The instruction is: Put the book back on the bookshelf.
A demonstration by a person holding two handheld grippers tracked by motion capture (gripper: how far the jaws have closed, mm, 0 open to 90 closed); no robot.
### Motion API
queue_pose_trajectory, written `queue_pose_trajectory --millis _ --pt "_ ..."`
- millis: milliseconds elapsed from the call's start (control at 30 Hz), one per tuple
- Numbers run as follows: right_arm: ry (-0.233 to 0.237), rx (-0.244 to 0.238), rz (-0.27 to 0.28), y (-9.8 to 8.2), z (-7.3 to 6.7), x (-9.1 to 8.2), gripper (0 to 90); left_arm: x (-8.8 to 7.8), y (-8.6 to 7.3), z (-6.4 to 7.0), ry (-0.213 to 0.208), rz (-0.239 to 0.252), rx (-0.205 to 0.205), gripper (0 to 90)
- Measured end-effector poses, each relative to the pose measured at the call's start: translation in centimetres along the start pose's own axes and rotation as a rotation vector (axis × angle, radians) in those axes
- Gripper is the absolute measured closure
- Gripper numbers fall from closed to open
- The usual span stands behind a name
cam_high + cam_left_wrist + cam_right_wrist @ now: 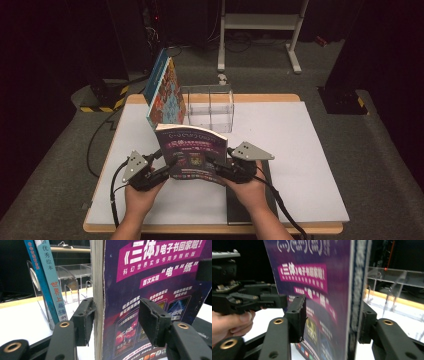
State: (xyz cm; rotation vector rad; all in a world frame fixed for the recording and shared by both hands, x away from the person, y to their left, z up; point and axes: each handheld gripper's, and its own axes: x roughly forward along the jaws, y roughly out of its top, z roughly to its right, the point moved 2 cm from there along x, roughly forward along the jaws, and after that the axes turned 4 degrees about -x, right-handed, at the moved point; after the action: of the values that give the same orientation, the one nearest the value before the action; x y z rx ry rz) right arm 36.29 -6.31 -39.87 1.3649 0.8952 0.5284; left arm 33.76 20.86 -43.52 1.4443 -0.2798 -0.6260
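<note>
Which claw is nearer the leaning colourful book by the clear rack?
Left. The left claw grips the purple book just below the colourful book; the right claw grips the far edge.

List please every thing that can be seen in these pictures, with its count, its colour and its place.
purple book: one, purple cover with pink banners, held upright over the table's front middle, between both tongs.
blue-spined books: two, blue spines, one with a patterned cover, leaning in the left end of the rack.
clear book rack: one, transparent, with dividers, at the table's back middle.
dark flat book: one, black, lying on the table under the right hand.
table: one, white top with wooden edge.
left tongs: one, black, shut on the purple book's page edge.
right tongs: one, black, shut on its spine edge.
hands: two, at the bottom.
</note>
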Motion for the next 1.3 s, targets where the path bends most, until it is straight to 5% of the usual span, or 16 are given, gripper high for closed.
queue_pose_trajectory --millis 133,333,500,633,933,1300 --pt "0.009 -0.017 -0.015 0.2 -0.1 0.0 82.9 -0.3 0.2 -0.2 0.003 0.003 0.002 44.6" --pt "-0.130 -0.009 0.008 0.1 -0.1 0.0 83.8 -0.6 0.3 -0.3 0.011 0.004 0.011 40.5" --pt "-0.213 0.001 0.074 0.5 0.2 0.2 83.8 -0.4 0.2 -0.3 0.008 -0.009 0.018 39.2" --pt "-0.263 0.005 0.075 0.2 0.3 0.4 83.7 -0.2 0.0 -0.4 0.002 -0.021 0.014 37.6" --pt "-0.221 0.014 0.066 -0.2 -0.8 0.0 79.5 0.2 0.1 0.6 -0.057 -0.034 0.024 35.9" --pt "-0.199 0.033 0.036 -1.3 -1.2 -0.7 77.5 1.6 2.0 3.9 -0.163 -0.047 0.014 30.1"
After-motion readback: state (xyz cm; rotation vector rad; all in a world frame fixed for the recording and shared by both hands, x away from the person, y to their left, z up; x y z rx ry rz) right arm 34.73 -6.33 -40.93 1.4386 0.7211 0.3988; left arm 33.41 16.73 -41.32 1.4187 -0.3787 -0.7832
